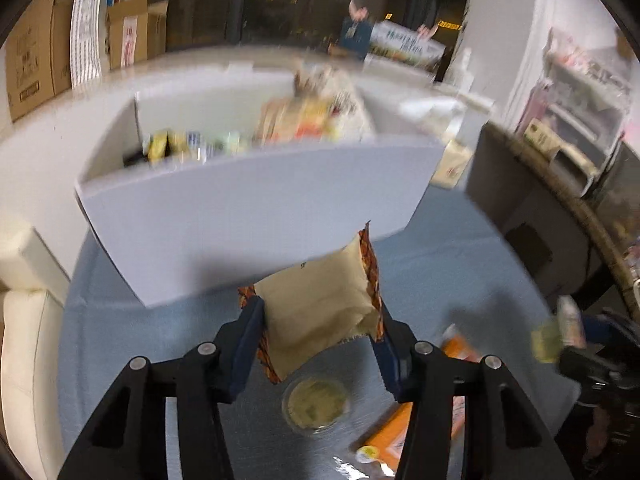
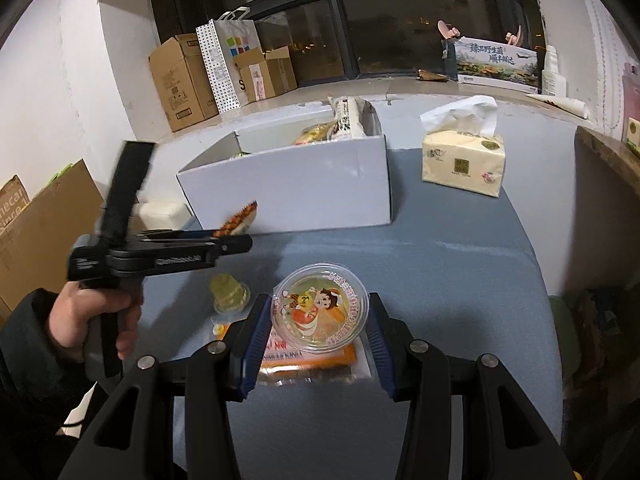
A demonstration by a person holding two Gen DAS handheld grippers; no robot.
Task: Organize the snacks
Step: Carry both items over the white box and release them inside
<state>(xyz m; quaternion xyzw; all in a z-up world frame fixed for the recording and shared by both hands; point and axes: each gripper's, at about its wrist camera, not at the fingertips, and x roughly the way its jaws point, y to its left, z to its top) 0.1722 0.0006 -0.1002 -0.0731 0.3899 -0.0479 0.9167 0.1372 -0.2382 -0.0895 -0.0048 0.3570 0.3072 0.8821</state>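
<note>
My left gripper [image 1: 320,312] is shut on a tan snack packet [image 1: 320,300] with orange-brown crimped edges and holds it above the blue table, in front of the white box [image 1: 248,216]. The box [image 2: 292,184] holds several snack packs. In the right wrist view the left gripper [image 2: 240,236] shows from the side with the packet's edge [image 2: 240,216] sticking out. My right gripper [image 2: 318,312] is shut on a round clear jelly cup [image 2: 320,308] with a cartoon lid. Under it lies an orange flat packet [image 2: 304,358]. A small yellow jelly cup [image 2: 230,292] stands on the table, also in the left wrist view [image 1: 316,404].
A tissue pack [image 2: 464,160] stands right of the box. Cardboard boxes [image 2: 184,80] and a paper bag [image 2: 228,60] line the windowsill at the back. A dark cabinet [image 2: 608,208] edges the table on the right. The blue tablecloth [image 2: 460,280] covers the table.
</note>
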